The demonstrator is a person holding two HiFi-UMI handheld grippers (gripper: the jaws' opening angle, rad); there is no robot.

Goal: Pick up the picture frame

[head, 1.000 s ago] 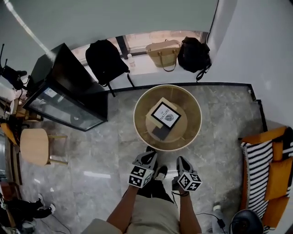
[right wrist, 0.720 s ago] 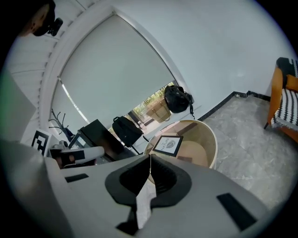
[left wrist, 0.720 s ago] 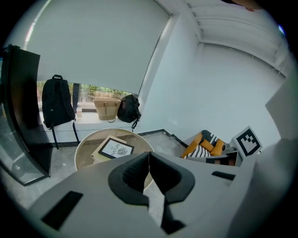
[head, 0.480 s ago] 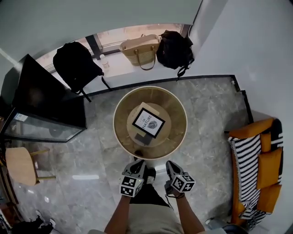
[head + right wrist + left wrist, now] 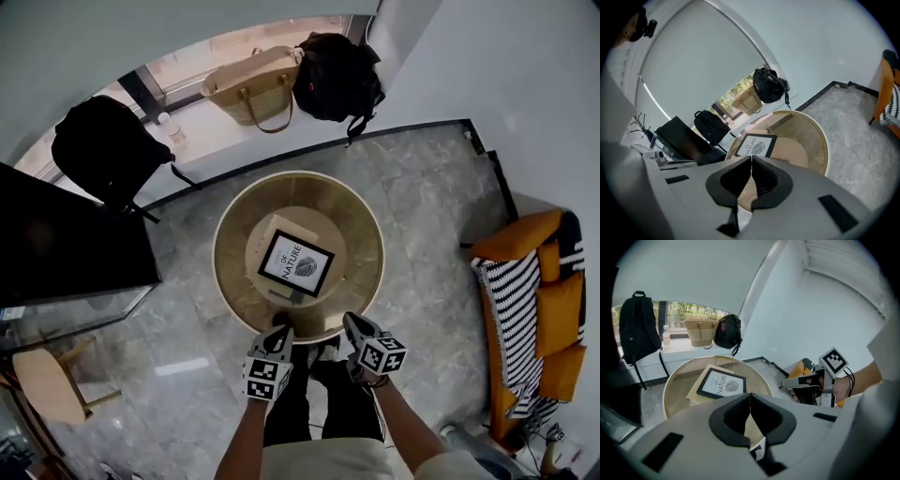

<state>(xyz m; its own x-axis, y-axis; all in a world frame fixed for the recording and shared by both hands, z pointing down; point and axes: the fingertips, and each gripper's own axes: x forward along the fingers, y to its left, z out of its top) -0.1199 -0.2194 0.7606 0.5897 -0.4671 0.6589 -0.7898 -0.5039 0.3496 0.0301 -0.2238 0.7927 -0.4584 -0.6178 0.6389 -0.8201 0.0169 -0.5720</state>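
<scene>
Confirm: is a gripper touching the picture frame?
No, the picture frame lies in the middle of the round table, left gripper and right gripper short of it.

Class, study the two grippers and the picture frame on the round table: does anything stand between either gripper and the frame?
Nothing visible does. The left gripper and right gripper hang by the near rim of the round table, jaws together, empty; only bare tabletop lies between them and the picture frame.

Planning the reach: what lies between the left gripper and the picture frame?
Head view: only the round table, rim and top, then the tan board under the picture frame.
</scene>
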